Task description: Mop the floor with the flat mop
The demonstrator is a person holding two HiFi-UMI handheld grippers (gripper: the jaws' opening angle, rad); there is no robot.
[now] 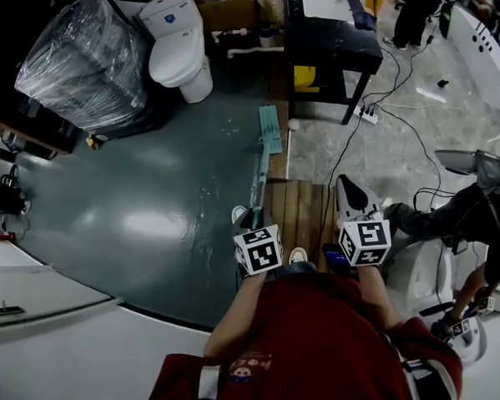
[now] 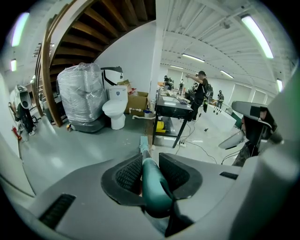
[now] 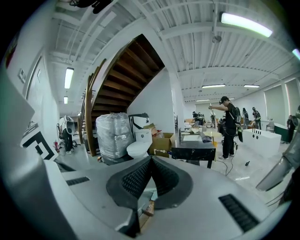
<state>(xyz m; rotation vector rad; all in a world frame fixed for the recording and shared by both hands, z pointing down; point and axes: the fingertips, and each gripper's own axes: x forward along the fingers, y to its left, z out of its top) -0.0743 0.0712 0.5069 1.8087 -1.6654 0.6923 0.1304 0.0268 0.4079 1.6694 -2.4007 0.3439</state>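
The flat mop lies ahead of me, its pale teal head (image 1: 269,129) on the dark green floor (image 1: 150,200) near the seam with the grey concrete. The pole (image 1: 257,182) runs back to my left gripper (image 1: 247,220). In the left gripper view that gripper (image 2: 150,161) is shut on the teal mop handle (image 2: 153,185), with the mop head (image 2: 144,142) beyond it. My right gripper (image 1: 349,200) hangs beside it to the right, apart from the mop. The right gripper (image 3: 150,160) is shut, pads touching, nothing between them.
A white toilet (image 1: 177,44) and a plastic-wrapped bundle (image 1: 82,66) stand at the back left. At the back right is a black table (image 1: 329,40), with cables and a power strip (image 1: 367,113) by its leg. I stand on wooden boards (image 1: 297,213). A person (image 1: 464,213) crouches at the right.
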